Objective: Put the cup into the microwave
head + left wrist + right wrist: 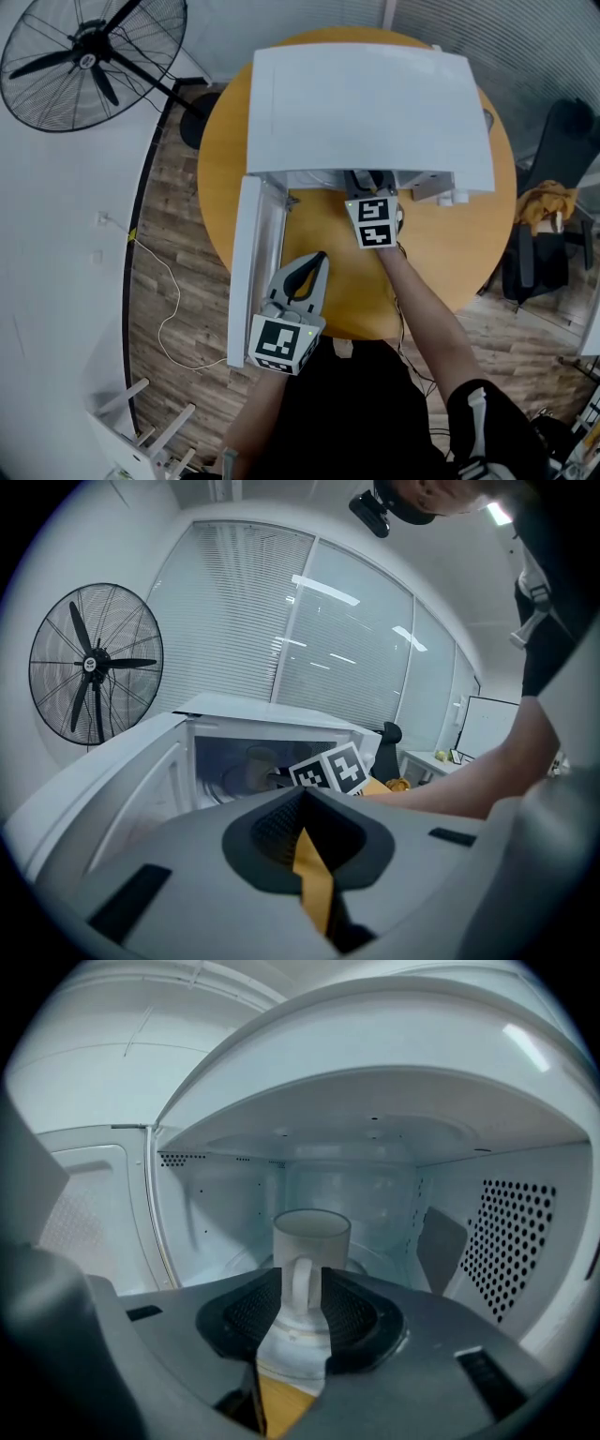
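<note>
A round yellow table is set on a wood-plank floor, beside a pale wall and windows covered by blinds. A large black fan stands off the table's left side, a thin cable lies looped on the floor below it, and a dark chair is seen at the right. Most of the tabletop is taken up by a white microwave, whose door is swung fully open toward the person on the left side.

The right gripper is reached into the mouth of the oven cavity. Its jaws are held apart by a narrow gap, and the handle of the cup lies in that gap; a thin strip of space is visible on each side of the handle, so the pads are not pressed on it. The cup is stood upright on the glass plate in the middle of the cavity, with the handle turned toward the gripper.

The left gripper is held over the near part of the table, just beside the open door and well apart from the cup. Its jaws are brought together at the tips, only a sliver of yellow tabletop is seen through the slit behind them, and nothing is held.
</note>
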Motion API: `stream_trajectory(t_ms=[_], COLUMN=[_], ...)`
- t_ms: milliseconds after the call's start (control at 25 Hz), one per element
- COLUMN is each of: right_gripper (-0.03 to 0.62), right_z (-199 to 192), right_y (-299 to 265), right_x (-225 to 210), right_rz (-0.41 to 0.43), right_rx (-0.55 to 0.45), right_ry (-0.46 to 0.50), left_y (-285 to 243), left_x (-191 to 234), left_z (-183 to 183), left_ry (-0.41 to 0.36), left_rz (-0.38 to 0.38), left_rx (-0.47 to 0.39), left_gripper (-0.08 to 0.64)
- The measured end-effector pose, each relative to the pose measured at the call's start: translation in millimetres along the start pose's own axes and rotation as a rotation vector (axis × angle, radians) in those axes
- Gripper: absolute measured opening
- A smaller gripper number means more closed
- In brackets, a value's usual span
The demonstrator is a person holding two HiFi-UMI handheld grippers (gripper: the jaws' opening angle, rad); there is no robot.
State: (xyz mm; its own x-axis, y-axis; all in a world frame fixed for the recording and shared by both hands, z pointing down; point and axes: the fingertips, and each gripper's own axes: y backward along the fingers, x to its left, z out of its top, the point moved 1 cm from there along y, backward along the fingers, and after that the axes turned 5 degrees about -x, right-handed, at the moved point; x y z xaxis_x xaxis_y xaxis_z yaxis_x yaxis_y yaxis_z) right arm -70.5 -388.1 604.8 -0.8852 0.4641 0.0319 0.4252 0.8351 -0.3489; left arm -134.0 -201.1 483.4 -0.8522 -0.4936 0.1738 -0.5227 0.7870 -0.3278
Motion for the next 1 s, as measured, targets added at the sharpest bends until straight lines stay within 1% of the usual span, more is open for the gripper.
stream_trajectory(t_ms=[160, 440, 680, 1000], right_gripper=[0.156, 0.161, 0.156, 0.143], right_z=[0.3, -3.0, -9.2, -10.2], right_y=[7.4, 38.3, 74.5, 120.9], right_x=[-1.7, -1.1, 5.8, 7.0], right_rz=[0.002, 0.016, 0.050, 0.098], right_rx=[0.004, 0.007, 0.012, 0.005], right_ry=[-0.002, -0.018, -0.010, -0.011], left_y=[5.2, 11.2, 17.1, 29.8], left_x=[-5.1, -22.1, -49.7, -84.9], left_z=[0.6, 9.3, 6.7, 3.3], left_ry=[-0.008, -0.038, 0.000, 0.005], left_rz=[0.010, 0.026, 0.030, 0.070], left_rx=[0.000, -0.016, -0.039, -0.061], left_gripper=[-0.006, -0.006, -0.005, -0.006])
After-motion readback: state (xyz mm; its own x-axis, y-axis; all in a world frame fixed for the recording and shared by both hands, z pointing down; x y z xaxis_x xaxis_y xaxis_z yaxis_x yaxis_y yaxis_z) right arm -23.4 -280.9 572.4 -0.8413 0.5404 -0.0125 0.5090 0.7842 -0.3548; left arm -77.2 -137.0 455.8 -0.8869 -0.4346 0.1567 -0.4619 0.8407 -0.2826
